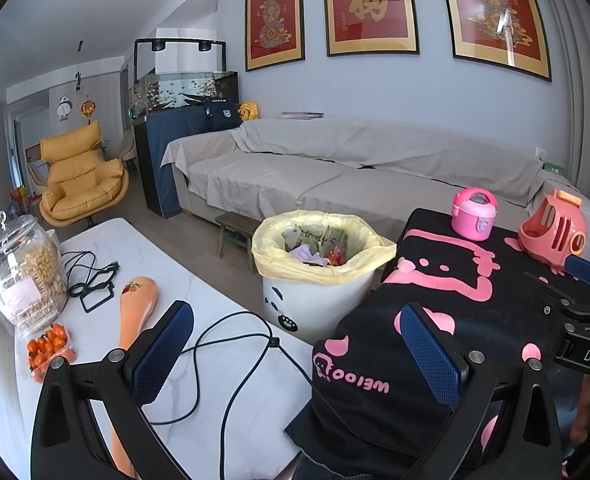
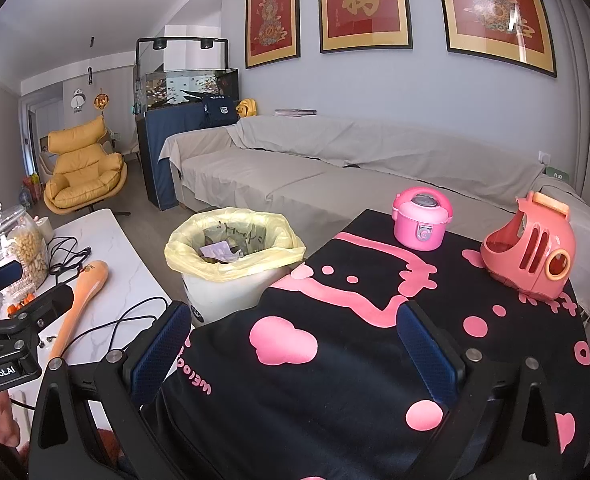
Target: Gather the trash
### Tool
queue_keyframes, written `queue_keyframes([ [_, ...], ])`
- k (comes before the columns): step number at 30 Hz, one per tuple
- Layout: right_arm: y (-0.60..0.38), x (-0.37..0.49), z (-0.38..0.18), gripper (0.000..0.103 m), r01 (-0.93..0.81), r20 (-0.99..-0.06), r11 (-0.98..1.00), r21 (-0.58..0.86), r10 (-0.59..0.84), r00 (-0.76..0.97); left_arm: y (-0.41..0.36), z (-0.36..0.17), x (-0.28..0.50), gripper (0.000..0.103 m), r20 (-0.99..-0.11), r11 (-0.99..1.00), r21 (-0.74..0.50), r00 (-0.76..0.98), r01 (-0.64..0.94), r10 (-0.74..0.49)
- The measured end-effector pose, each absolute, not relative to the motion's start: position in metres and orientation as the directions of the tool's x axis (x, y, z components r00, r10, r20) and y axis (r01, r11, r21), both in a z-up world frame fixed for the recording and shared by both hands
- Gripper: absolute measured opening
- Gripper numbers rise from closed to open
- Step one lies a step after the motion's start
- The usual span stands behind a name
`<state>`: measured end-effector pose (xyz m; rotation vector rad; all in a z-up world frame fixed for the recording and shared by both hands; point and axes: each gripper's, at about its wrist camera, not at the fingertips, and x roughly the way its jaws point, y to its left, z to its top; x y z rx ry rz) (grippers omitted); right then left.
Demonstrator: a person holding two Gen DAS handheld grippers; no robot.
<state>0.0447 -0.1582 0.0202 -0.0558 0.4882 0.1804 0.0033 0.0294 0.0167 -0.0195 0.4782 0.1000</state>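
A white bin [image 1: 315,304] [image 2: 223,296] with a panda face and a yellow liner stands on the floor between the marble table and the black-clothed stand. Paper scraps and a red wrapper [image 1: 336,257] lie inside it. My left gripper [image 1: 295,348] is open above the table's edge and the cloth, nothing between its blue pads. My right gripper [image 2: 291,344] is open over the black cloth, also empty. Each gripper shows at the side of the other's view.
The white marble table [image 1: 215,380] carries a glass jar of snacks [image 1: 23,272], a punnet of small tomatoes [image 1: 47,350], an orange gourd-shaped object [image 1: 137,308] and black cables [image 1: 231,360]. On the black and pink cloth [image 2: 335,340] stand a pink toy rice cooker [image 2: 421,222] and a salmon toy [image 2: 531,248]. A grey covered sofa [image 1: 335,168] is behind.
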Motion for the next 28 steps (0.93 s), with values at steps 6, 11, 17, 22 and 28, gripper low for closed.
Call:
queue_keyframes([
  [6,-0.1585,0.0447,0.0202,0.102,-0.187,-0.472,0.982,-0.008,0.161,0.867,0.0290,0.0167,0.0026,0.102,-0.462,0.995,0.005,0.882,-0.101,0.092],
  [11,-0.1585,0.0449,0.0203,0.102,-0.186,-0.471,0.982,-0.009,0.160,0.867,0.0301,0.0171,0.0033,0.102,-0.461,0.995,0.004,0.883,-0.100,0.091],
  [17,-0.1591,0.0445,0.0198,0.102,-0.186,-0.472,0.982,-0.007,0.161,0.867,0.0297,0.0162,0.0028,0.102,-0.461,0.995,0.005,0.882,-0.103,0.094],
  [22,-0.1611,0.0456,0.0198,0.102,-0.184,-0.471,0.983,-0.008,0.158,0.868,0.0303,0.0164,0.0029,0.102,-0.460,0.995,0.007,0.883,-0.102,0.093],
  [28,-0.1654,0.0476,0.0177,0.102,-0.173,-0.474,0.985,-0.004,0.150,0.868,0.0289,0.0128,0.0041,0.102,-0.465,0.994,0.024,0.878,-0.111,0.109],
])
